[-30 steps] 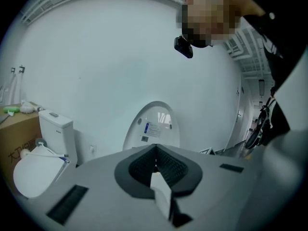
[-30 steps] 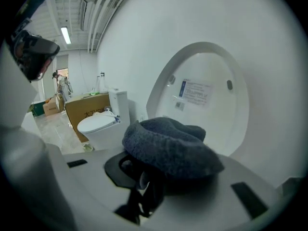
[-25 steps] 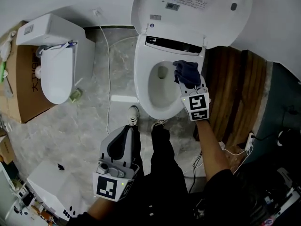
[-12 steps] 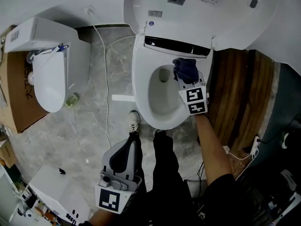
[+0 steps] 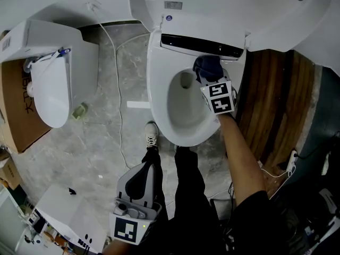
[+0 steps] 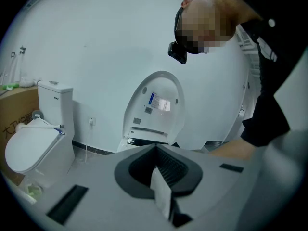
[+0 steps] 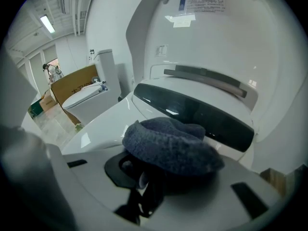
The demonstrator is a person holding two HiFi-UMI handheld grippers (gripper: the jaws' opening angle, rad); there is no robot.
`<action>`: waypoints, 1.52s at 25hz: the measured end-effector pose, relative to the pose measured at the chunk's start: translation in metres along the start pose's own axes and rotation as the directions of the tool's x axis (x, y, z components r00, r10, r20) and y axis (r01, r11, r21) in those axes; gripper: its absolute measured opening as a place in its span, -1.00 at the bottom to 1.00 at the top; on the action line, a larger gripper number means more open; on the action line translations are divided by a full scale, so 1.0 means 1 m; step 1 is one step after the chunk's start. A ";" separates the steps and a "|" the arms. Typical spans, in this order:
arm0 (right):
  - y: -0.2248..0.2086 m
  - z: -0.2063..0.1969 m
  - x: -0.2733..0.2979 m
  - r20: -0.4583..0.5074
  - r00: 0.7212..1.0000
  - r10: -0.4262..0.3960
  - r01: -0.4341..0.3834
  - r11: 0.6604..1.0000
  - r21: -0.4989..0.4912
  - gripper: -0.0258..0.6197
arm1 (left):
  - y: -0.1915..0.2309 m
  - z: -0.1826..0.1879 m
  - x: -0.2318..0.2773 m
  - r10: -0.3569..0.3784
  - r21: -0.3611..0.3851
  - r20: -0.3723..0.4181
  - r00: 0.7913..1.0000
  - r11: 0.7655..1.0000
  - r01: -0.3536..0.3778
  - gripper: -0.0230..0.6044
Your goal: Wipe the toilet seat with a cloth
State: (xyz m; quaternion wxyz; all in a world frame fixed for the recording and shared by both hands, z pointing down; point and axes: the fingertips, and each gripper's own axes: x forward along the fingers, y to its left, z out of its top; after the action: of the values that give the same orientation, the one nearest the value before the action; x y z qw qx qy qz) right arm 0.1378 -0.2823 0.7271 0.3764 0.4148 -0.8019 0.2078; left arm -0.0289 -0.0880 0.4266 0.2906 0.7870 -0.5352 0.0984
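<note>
The white toilet stands open, its lid (image 5: 223,4) raised and the seat (image 5: 157,84) ringing the bowl. A dark blue cloth (image 5: 208,68) lies bunched on the seat's back right part, just in front of the black strip (image 5: 202,45). My right gripper (image 5: 209,79) is shut on the cloth, its marker cube behind it. In the right gripper view the cloth (image 7: 168,146) bulges over the right gripper (image 7: 149,182) and hides the fingertips, with the seat (image 7: 103,124) to the left. My left gripper (image 5: 143,166) hangs low by the person's legs, shut and holding nothing; in its own view the left gripper (image 6: 161,179) faces the lid (image 6: 156,105).
A second white toilet (image 5: 48,73) stands at the left beside a cardboard box (image 5: 13,110). A white cable (image 5: 121,89) trails over the marble floor. A wooden panel (image 5: 276,105) runs along the right. The person's shoes (image 5: 151,135) stand before the bowl.
My right gripper has pushed the cloth along the seat's right side toward the back, up to the black strip. The left gripper has stayed shut and sits lower in the view.
</note>
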 end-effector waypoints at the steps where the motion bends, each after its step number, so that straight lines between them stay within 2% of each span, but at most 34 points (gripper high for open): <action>1: -0.001 0.000 0.003 -0.009 1.000 -0.001 0.001 1.000 0.002 -0.63 | 0.001 -0.002 0.001 0.002 -0.002 -0.005 1.000 1.000 -0.002 -0.89; 6: 0.003 -0.002 0.018 -0.056 0.998 0.005 -0.007 1.000 -0.030 -0.63 | 0.001 -0.009 0.005 0.006 -0.005 -0.018 1.000 1.000 -0.006 -0.89; 14: 0.002 -0.006 0.019 -0.087 0.996 -0.032 0.023 0.995 -0.100 -0.63 | -0.004 -0.008 0.010 -0.002 -0.008 -0.013 1.000 1.000 0.002 -0.89; 18: -0.009 -0.016 0.014 -0.118 0.992 -0.053 0.041 0.994 -0.103 -0.63 | -0.008 -0.007 0.010 -0.018 -0.001 -0.011 1.000 1.000 0.018 -0.89; 38: -0.061 -0.072 -0.034 -0.205 0.976 -0.077 0.086 0.996 0.034 -0.63 | -0.029 -0.009 0.011 -0.047 0.028 -0.009 0.999 0.998 0.047 -0.89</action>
State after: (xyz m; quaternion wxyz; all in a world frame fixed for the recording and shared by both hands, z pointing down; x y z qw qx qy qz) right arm 0.2320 -0.2533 0.7473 0.4555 0.4319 -0.7370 0.2507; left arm 0.0028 -0.0841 0.4291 0.2840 0.8030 -0.5138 0.1023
